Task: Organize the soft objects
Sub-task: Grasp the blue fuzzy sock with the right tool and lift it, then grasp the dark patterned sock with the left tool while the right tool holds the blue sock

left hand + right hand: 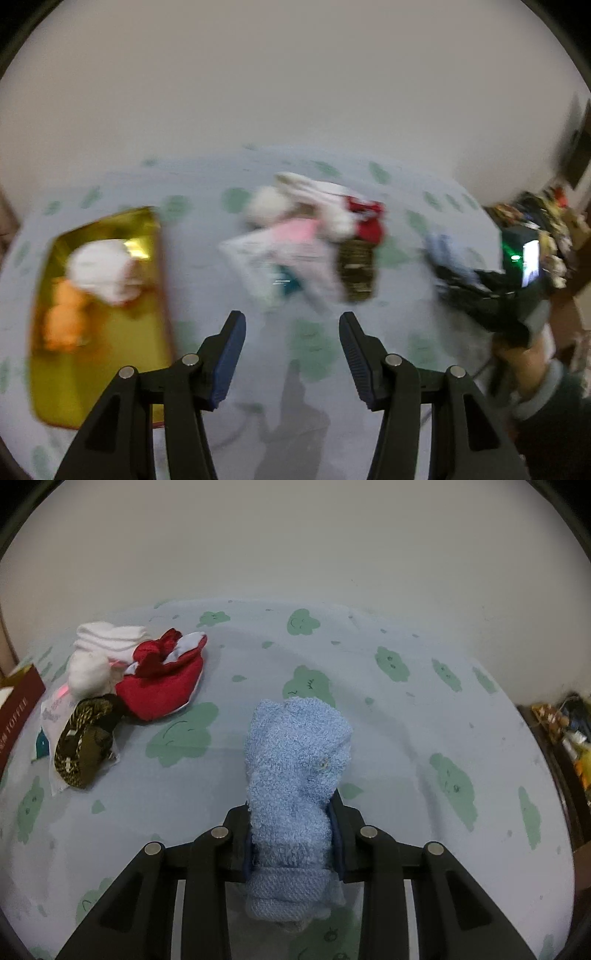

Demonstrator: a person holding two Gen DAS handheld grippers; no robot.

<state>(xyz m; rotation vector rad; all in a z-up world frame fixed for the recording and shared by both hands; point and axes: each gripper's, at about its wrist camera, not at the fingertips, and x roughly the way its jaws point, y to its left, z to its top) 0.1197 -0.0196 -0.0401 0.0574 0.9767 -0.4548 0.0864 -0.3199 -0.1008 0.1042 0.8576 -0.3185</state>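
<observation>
The blue terry cloth [297, 760], rolled into a soft bundle, sits clamped in the right gripper [295, 834], pads pressing its lower part from both sides. It reads as light, limp and compressible; the free upper end flops forward over the patterned bedsheet [424, 709]. A hold low on the roll, as here, looks sound, though a loose layer could slip out. The gripper tilts steeply downward above the sheet.

The left gripper [291, 354] stands open and empty, angled down toward the sheet, with the gold tin [110, 369] to its left holding a white item and an orange one. The remaining pile [122, 686] of soft items lies well apart from the cloth.
</observation>
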